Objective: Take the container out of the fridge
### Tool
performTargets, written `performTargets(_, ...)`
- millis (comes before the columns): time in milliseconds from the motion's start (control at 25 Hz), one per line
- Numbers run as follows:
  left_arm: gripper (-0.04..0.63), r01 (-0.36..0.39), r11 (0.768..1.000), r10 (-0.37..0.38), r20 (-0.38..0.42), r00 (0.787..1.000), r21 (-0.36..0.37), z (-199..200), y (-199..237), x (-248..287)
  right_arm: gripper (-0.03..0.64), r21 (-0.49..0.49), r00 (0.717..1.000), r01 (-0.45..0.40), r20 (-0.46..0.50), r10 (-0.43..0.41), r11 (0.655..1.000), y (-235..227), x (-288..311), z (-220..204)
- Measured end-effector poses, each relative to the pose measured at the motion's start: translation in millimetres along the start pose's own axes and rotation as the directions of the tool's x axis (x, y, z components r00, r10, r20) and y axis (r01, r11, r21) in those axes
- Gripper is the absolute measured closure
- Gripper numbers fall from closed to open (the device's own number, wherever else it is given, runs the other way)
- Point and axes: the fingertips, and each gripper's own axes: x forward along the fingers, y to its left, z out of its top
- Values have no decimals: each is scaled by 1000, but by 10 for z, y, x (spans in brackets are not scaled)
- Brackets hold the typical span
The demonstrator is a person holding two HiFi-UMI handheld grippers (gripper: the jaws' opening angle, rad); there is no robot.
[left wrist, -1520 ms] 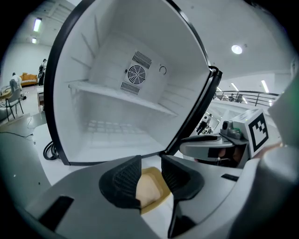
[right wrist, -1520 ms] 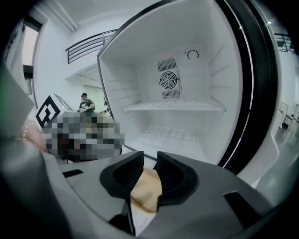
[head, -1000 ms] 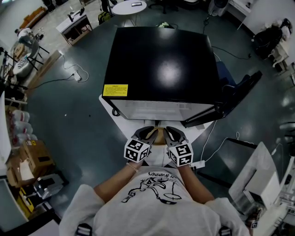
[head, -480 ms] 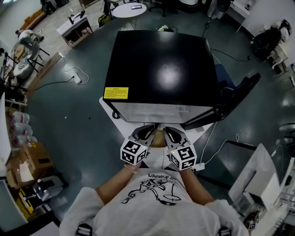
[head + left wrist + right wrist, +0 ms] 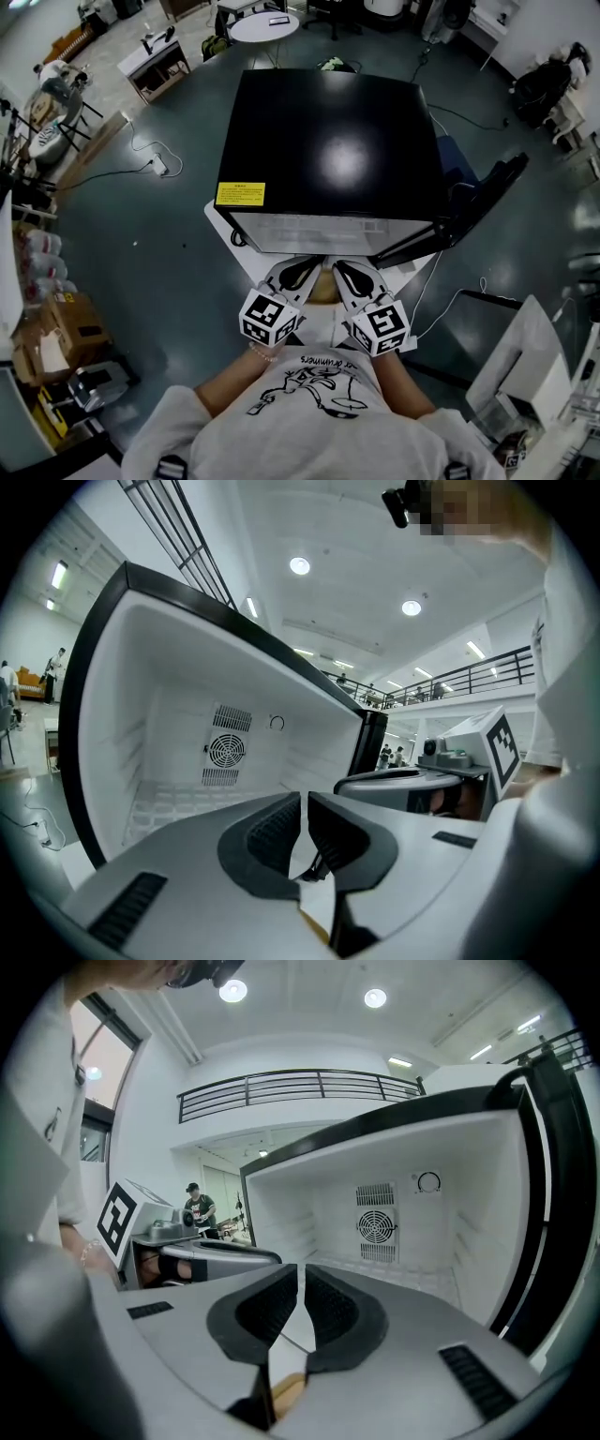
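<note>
Dark glossy floor (image 5: 141,281) surrounds a black compact fridge (image 5: 328,141) whose door (image 5: 473,206) stands swung open to the right. Just outside its open white compartment, a clear thin-walled container with tan contents (image 5: 323,286) hangs between the two grippers. They hide most of it, so its long axis and heading cannot be made out. Side by side, the left gripper (image 5: 305,819) and the right gripper (image 5: 301,1299) point into the fridge. The fingers of each have just been closing and stand almost together, pinching the container's thin rim. A round fan grille (image 5: 375,1226) sits on the back wall.
</note>
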Motion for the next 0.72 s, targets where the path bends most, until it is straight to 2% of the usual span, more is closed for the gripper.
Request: performTargets(720, 560, 14, 999, -16, 48, 999, 40, 264, -149, -142, 574, -14, 999, -13, 46, 14, 1000, 124, -171, 300)
